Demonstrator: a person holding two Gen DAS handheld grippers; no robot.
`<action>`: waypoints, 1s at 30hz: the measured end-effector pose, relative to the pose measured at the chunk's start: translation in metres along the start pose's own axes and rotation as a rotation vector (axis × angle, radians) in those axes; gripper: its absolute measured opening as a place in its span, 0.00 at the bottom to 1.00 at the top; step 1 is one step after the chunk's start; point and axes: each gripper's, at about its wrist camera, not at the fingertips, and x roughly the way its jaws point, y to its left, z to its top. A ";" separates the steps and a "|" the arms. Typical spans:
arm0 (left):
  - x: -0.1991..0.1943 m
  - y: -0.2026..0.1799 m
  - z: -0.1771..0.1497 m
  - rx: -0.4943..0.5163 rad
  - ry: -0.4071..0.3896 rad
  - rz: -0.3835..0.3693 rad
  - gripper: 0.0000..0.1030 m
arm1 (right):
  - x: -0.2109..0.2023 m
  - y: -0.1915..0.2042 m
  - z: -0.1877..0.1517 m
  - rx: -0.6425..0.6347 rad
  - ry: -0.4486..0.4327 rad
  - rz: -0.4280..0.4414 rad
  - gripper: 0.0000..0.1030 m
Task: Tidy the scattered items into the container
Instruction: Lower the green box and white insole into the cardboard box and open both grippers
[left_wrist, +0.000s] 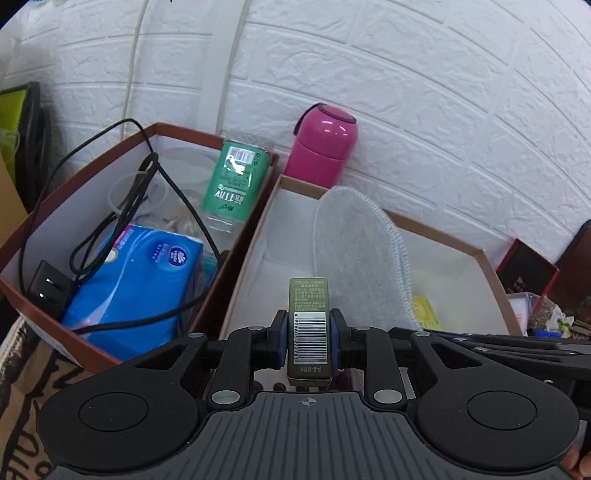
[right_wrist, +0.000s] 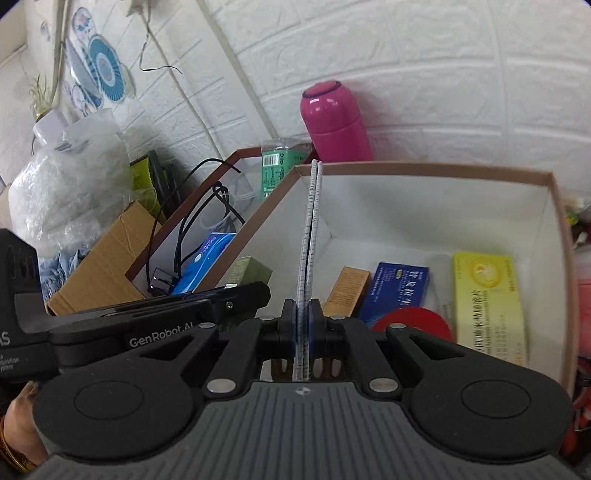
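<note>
- Left gripper (left_wrist: 309, 341) is clamped on a small olive carton (left_wrist: 309, 325), held above the tan box's (left_wrist: 436, 230) near rim.
- Right gripper (right_wrist: 305, 332) pinches the grey pad (right_wrist: 312, 221) edge-on over that box.
- Risk: released too early, the carton could land outside the rim.

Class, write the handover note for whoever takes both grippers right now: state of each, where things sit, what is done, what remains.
Left gripper: shut on a small olive box, held over the light box.
Right gripper: shut on grey round pads, edge-on above that box.
Done: yellow box, blue box, tan box and a red disc lie inside. The dark-rimmed box holds a tissue pack, charger and green bottle.
Left: release both items. The pink flask stands outside.
</note>
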 end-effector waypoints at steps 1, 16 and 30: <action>0.000 0.000 0.000 -0.002 -0.003 -0.002 0.39 | 0.005 0.000 0.001 0.004 0.008 0.006 0.07; -0.026 -0.006 -0.012 -0.062 -0.076 -0.104 1.00 | -0.004 0.020 -0.010 -0.196 -0.006 -0.202 0.95; -0.086 -0.069 -0.040 -0.058 -0.102 -0.139 1.00 | -0.079 0.034 -0.032 -0.293 -0.024 -0.189 0.96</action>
